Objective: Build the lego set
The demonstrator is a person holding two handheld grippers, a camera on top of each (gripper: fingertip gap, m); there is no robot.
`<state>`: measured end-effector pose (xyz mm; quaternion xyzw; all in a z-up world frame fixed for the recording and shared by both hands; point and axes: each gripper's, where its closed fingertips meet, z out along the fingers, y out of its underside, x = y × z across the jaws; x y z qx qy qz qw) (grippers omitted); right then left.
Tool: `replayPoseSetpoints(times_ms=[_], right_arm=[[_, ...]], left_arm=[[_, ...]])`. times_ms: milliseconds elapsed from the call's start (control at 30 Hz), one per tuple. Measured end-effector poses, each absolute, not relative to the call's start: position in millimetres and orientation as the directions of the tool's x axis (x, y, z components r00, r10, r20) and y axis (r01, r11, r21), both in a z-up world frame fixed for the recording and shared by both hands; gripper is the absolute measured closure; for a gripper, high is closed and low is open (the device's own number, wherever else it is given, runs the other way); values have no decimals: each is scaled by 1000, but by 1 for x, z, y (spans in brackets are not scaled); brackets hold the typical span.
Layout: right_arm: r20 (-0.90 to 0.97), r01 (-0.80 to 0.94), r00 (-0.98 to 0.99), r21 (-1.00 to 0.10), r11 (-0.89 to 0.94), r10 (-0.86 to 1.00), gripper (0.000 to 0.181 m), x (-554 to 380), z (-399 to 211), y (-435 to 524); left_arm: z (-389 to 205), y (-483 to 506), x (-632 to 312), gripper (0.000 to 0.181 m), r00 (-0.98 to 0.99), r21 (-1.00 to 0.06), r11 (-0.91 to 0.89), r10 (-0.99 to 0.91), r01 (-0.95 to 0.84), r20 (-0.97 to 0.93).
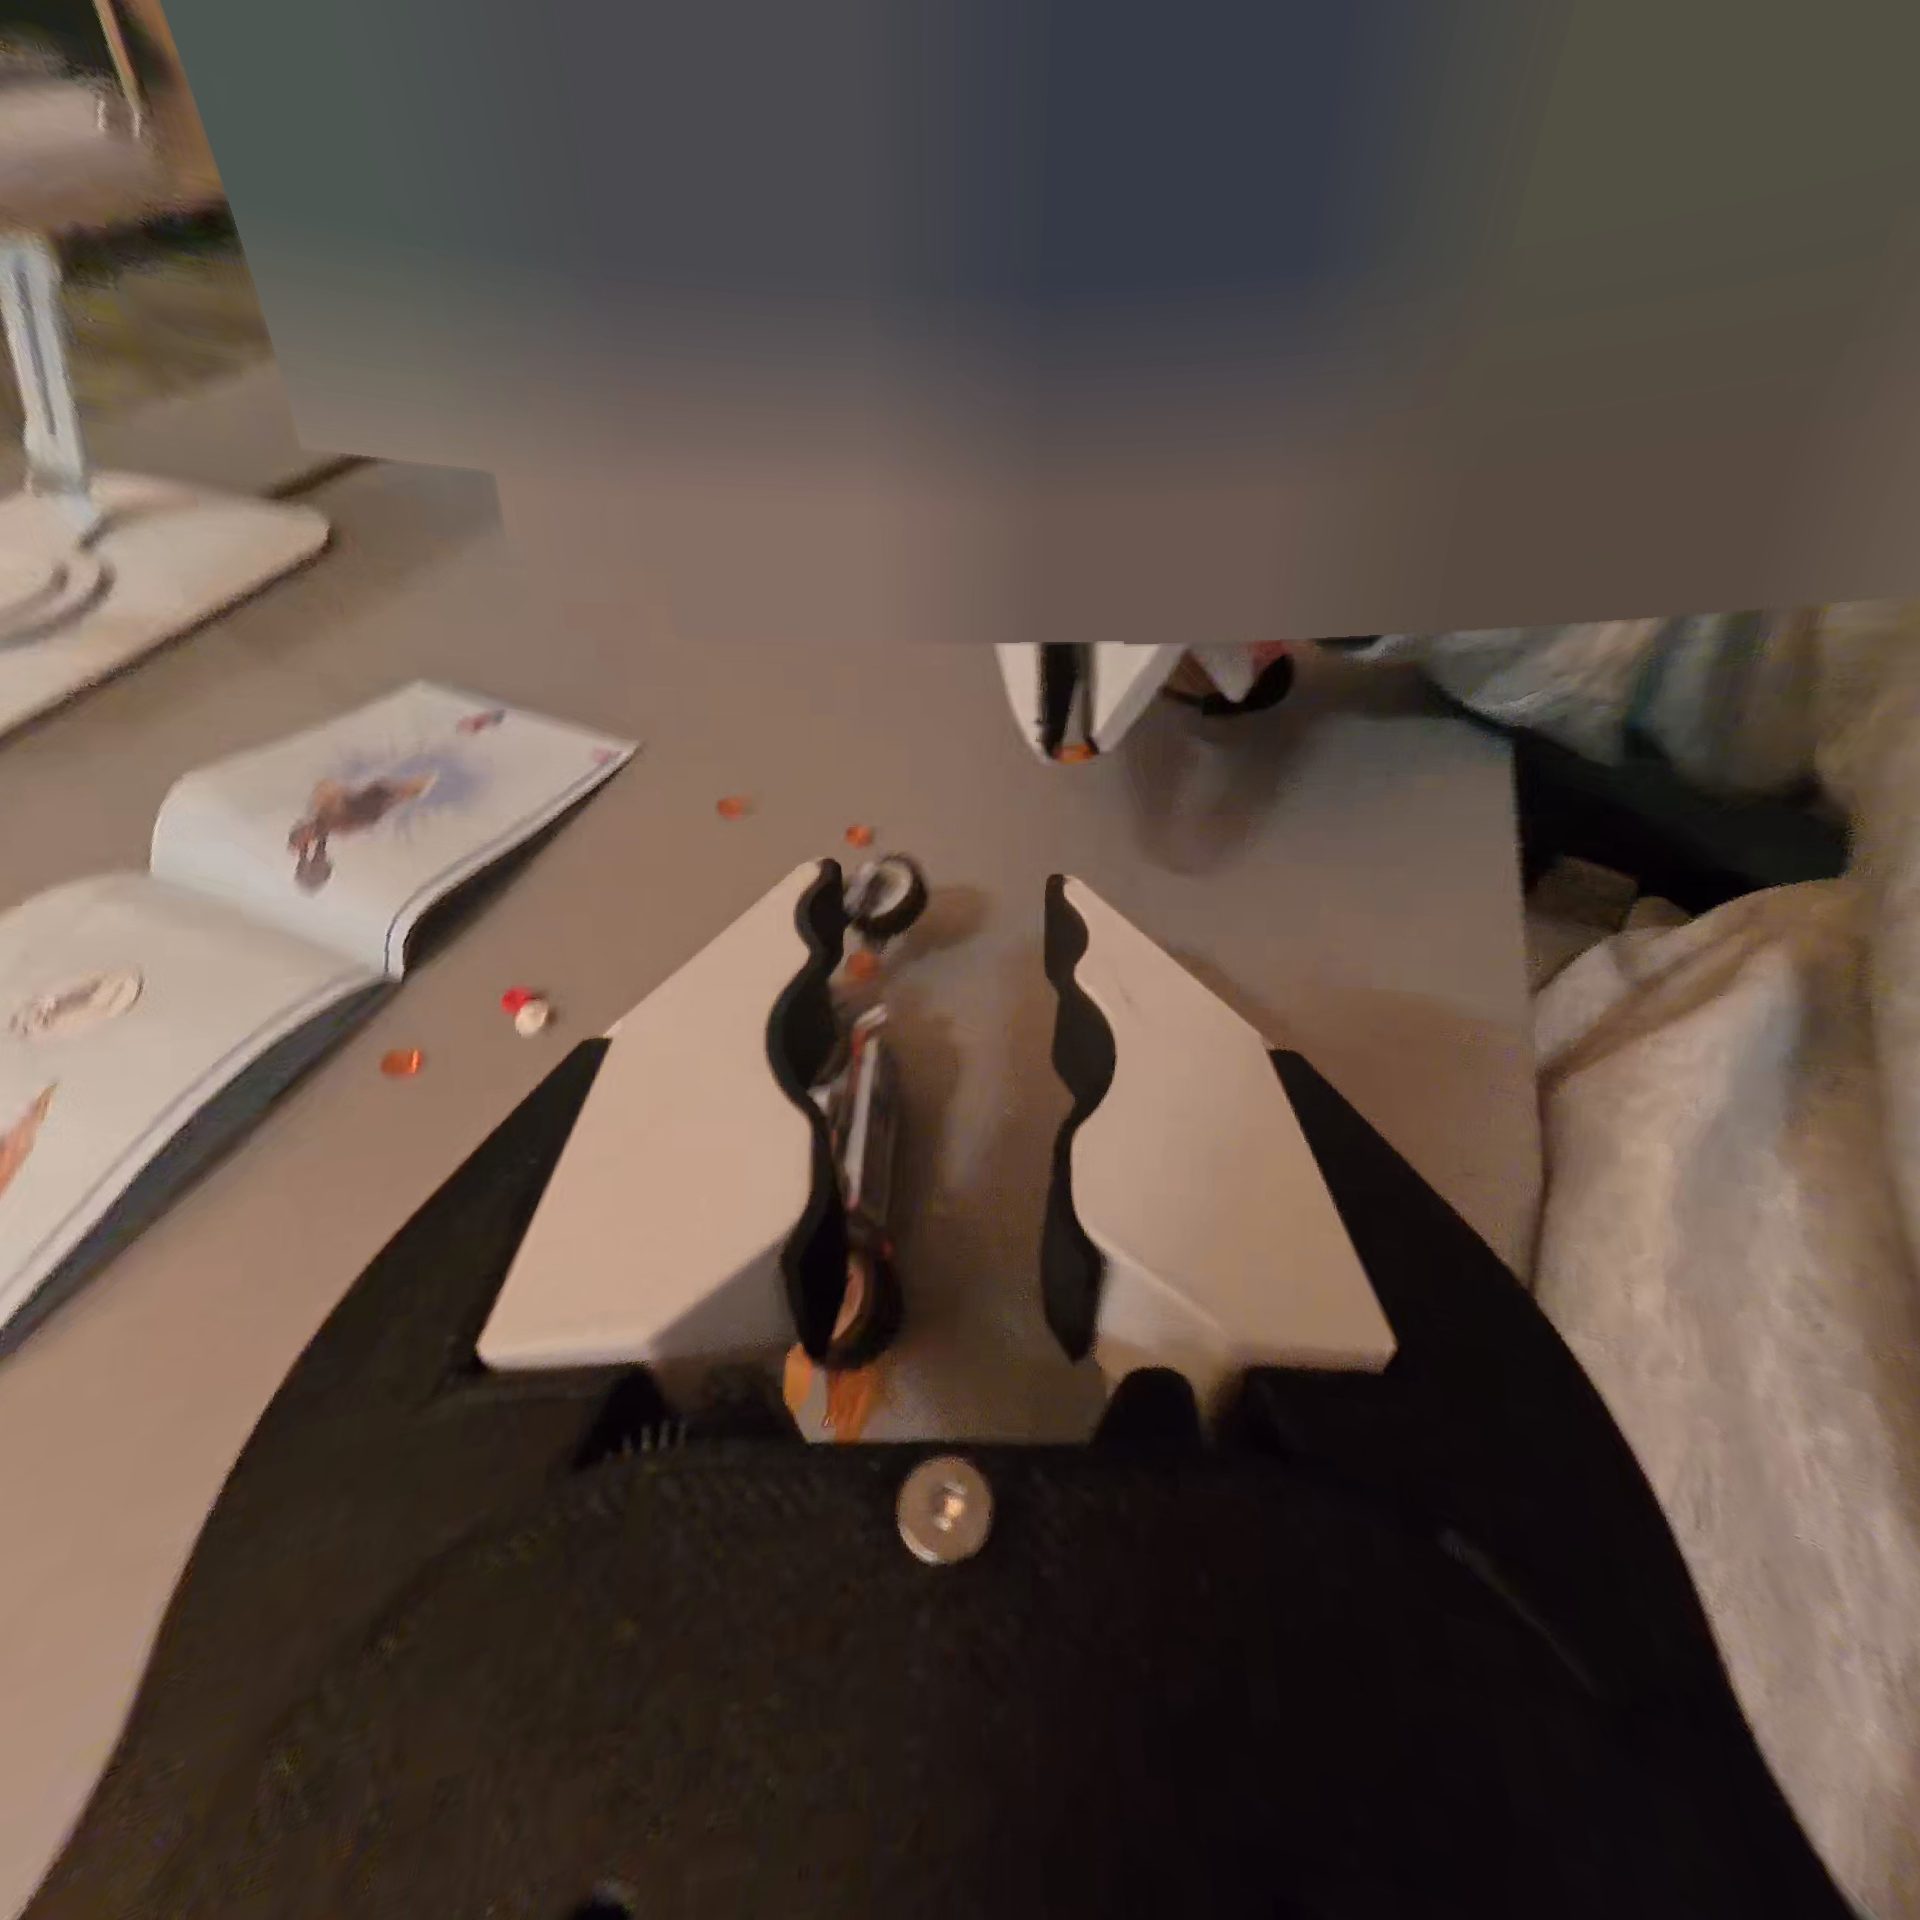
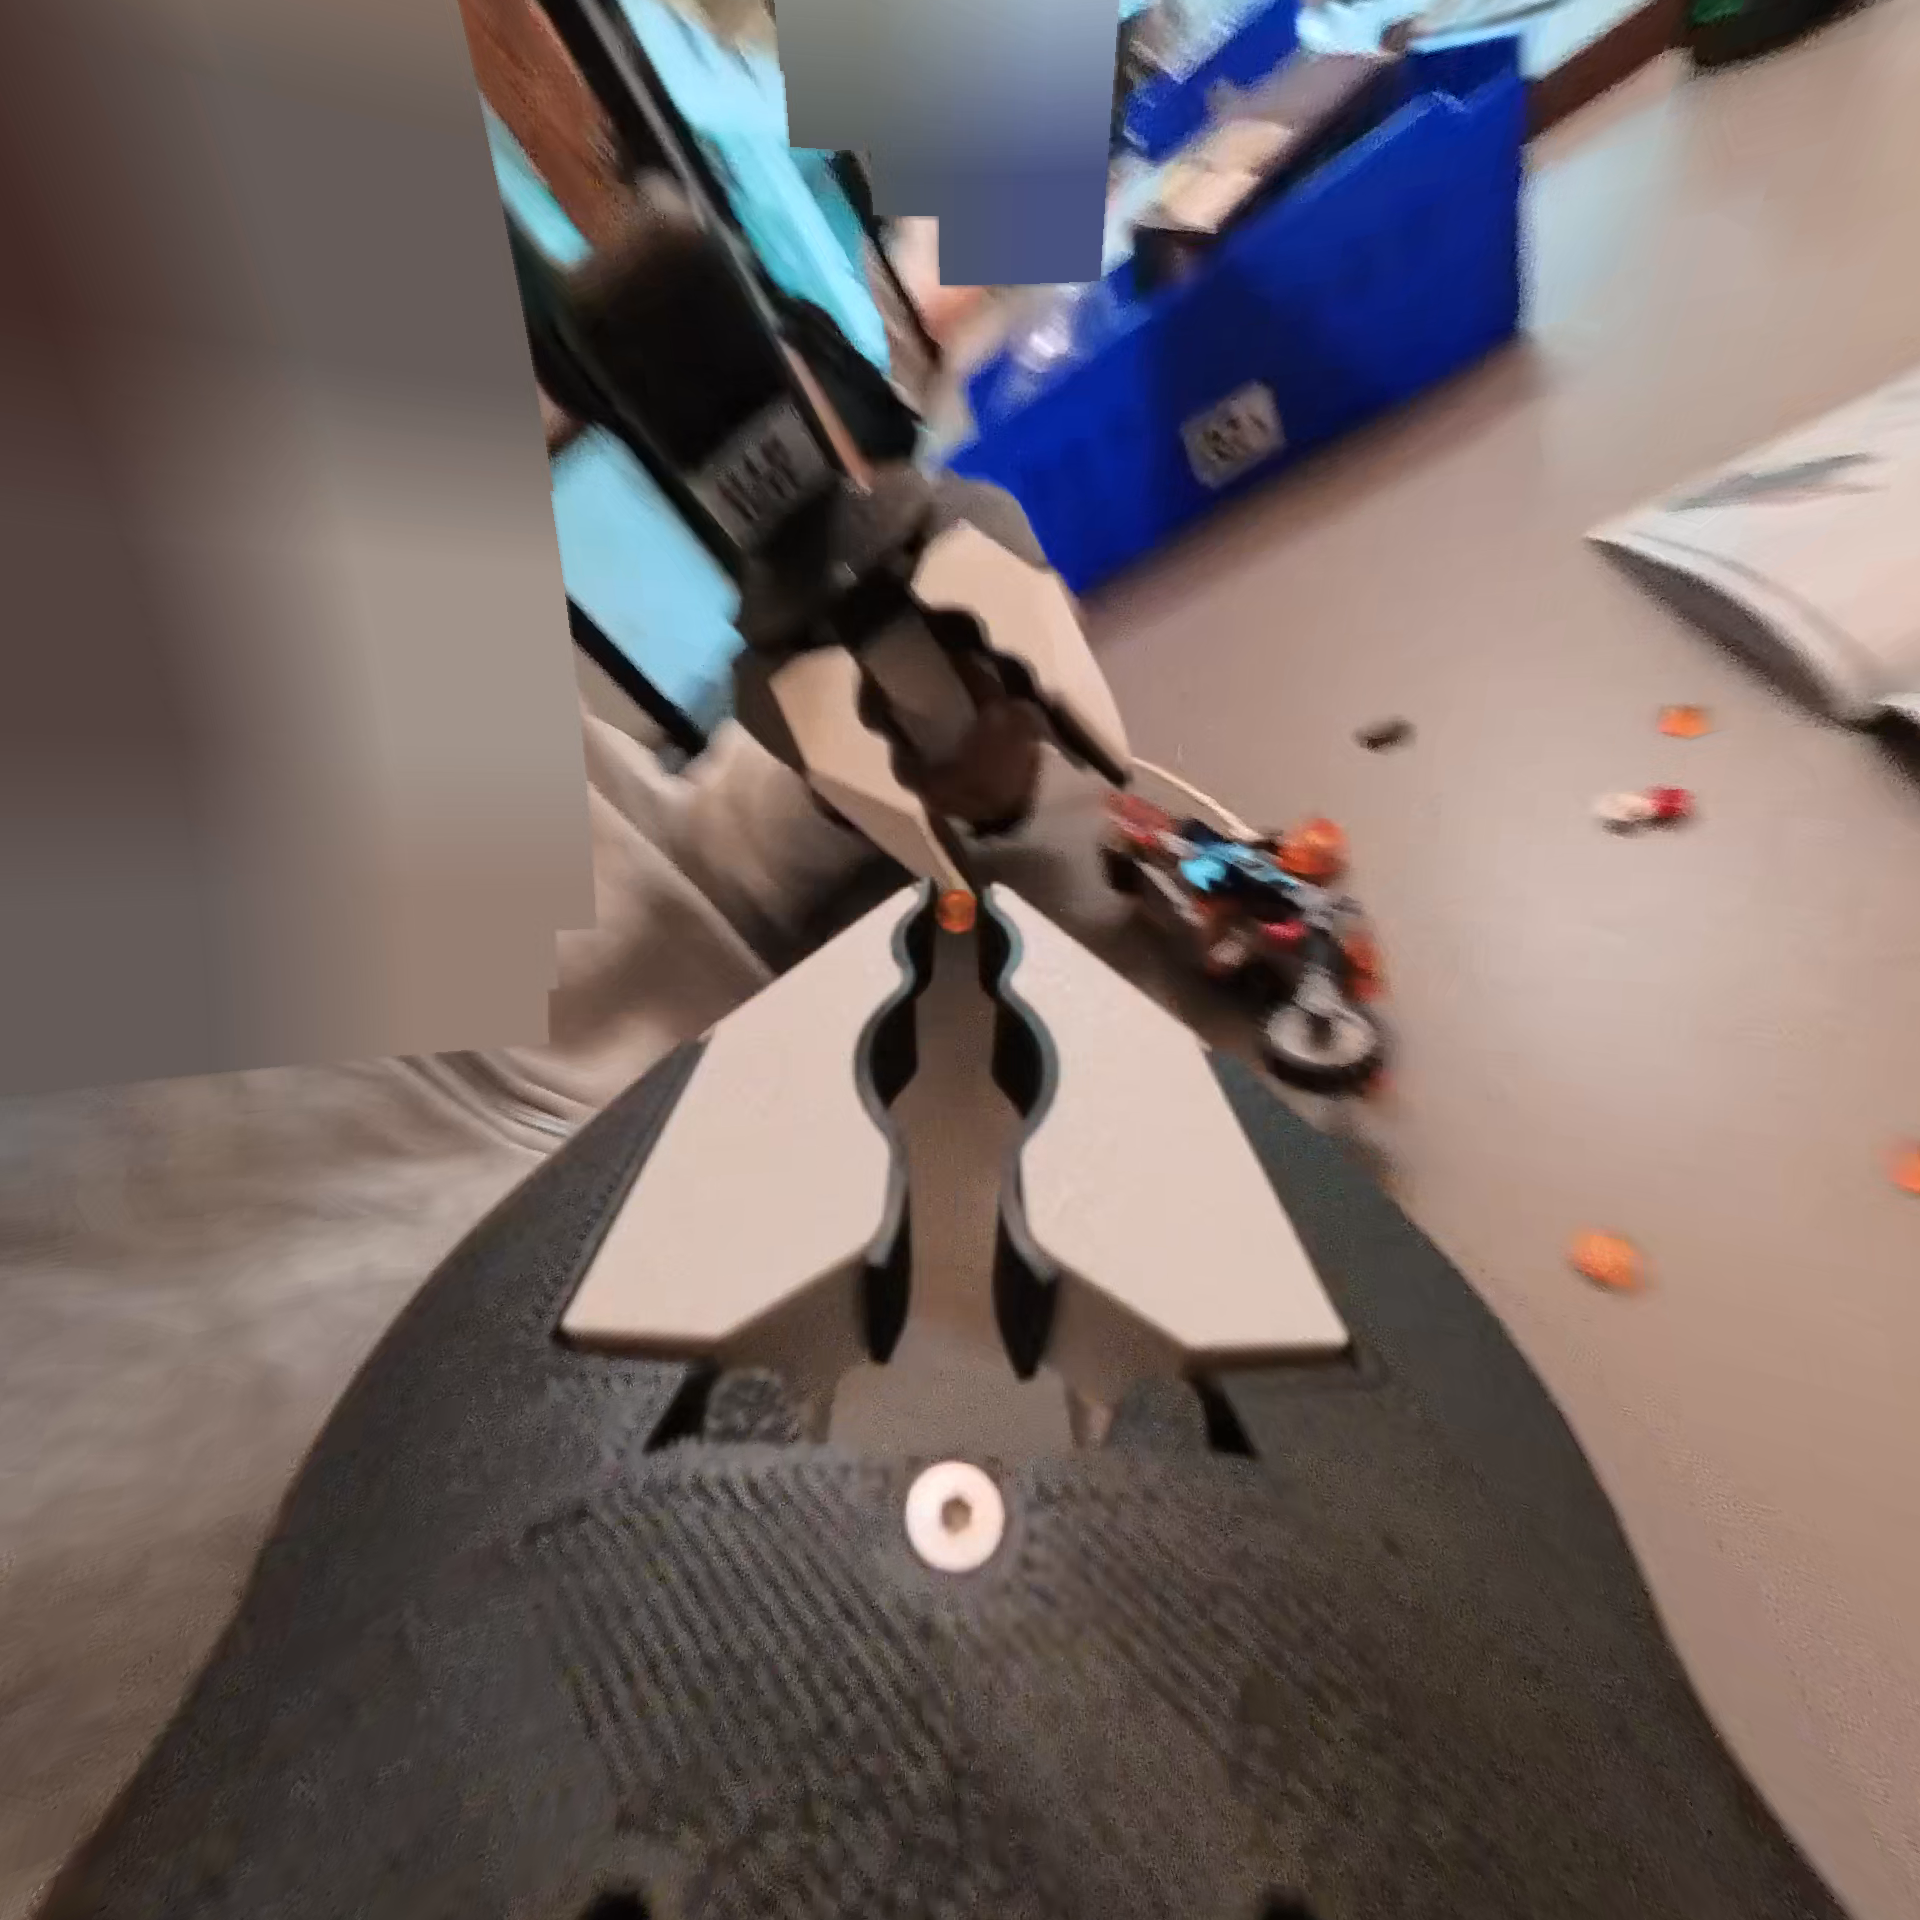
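The right gripper pinched one small orange stud at its tips. The left gripper was open over the lego motorbike, which lay on the table. To do it well, I think the stud needed lining up before a gentle push. About five loose bits lay by one open booklet.

grey tabletop; blue bin behind; dim light.
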<state>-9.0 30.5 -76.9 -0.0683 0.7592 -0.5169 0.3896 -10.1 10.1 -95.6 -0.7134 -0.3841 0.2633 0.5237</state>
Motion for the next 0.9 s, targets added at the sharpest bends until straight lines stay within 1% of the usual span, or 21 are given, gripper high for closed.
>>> replayPoseSetpoints(times_ms=[100,167,233,333,433,467,533,667,767,833,900], right_arm=[[-697,473,-452,-716,513,-556,177,3,-56,33],[-767,514,-361,-638,573,-531,176,7,-60,33],[-807,540,-313,-585,605,-501,176,9,-66,32],[-842,588,-233,-521,619,-487,176,11,-64,32],[-854,595,-195,-494,634,-482,176,13,-64,34],[-858,596,-182,-485,639,-481,176,13,-64,35],[-864,604,-160,-469,645,-478,176,14,-63,35],[-870,612,-152,-456,646,-470,176,14,-65,33],[-862,620,-176,-472,627,-475,174,10,-65,30],[-829,634,-220,-522,570,-514,170,0,-59,28],[-728,620,-314,-643,449,-609,161,-12,-45,29]], left_arm=[[-76,27,-1,153,611,-972,-193,789,135,-72],[-65,33,2,163,609,-979,-193,785,69,-112],[-60,37,5,169,621,-983,-177,776,48,-110],[-62,42,8,168,642,-983,-173,761,64,-92],[-67,45,7,168,642,-977,-198,759,74,-106],[-68,45,7,169,641,-975,-207,759,75,-112],[-69,48,8,177,651,-973,-217,750,74,-117],[-70,47,9,179,655,-973,-215,747,84,-109],[-71,43,6,180,647,-977,-184,759,107,-72],[-72,39,3,180,640,-981,-148,768,128,-33],[-73,33,0,180,625,-983,-94,780,155,24]])
